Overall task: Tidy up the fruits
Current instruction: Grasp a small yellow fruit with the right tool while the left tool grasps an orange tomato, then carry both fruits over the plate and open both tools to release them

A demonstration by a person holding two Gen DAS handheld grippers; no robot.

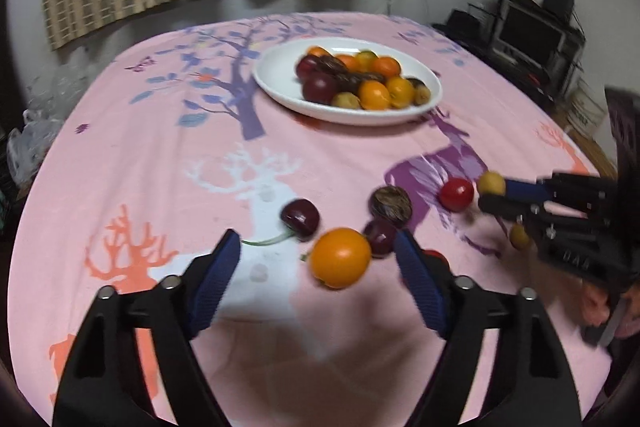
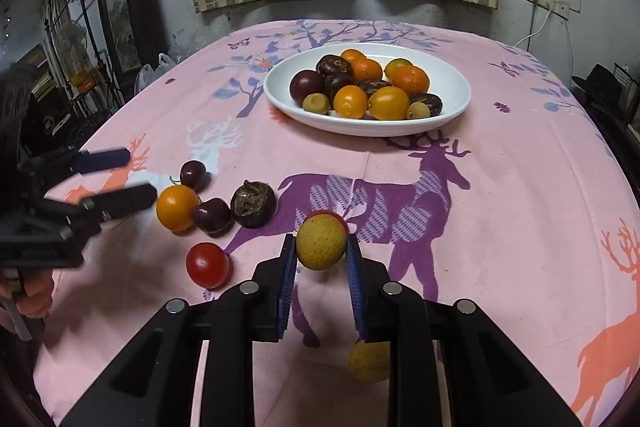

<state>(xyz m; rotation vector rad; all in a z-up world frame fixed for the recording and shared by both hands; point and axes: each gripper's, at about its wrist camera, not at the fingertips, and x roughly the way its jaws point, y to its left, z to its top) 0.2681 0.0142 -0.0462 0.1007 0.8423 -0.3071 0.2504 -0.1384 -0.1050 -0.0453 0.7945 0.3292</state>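
My left gripper (image 1: 320, 247) hovered low over the pink tablecloth (image 1: 160, 155), its jaws spread wide with nothing between the blue pads. Just ahead of them an orange kumquat (image 1: 340, 257) sat on the cloth, and behind it a dark cherry (image 1: 300, 217) with its green stem trailing toward my left pad. A second cherry (image 1: 380, 237) touched the kumquat's right side, pressed up against my right pad, and a brown water chestnut (image 1: 391, 205) lay just behind that cherry. Farther right, a red cherry tomato (image 1: 457, 193) rested on the purple deer print.

My right gripper (image 2: 321, 247) had its jaws narrowed onto a yellow longan (image 2: 321, 241), pinched between the two blue pads. A sliver of something red showed behind the fruit; I could not tell what it was. Another yellow longan (image 2: 369, 361) lay on the cloth beneath my right finger.

Beyond all this, toward the far side of the table, the white oval plate (image 2: 452, 79) held a heap of kumquats, dark plums, water chestnuts and longans.
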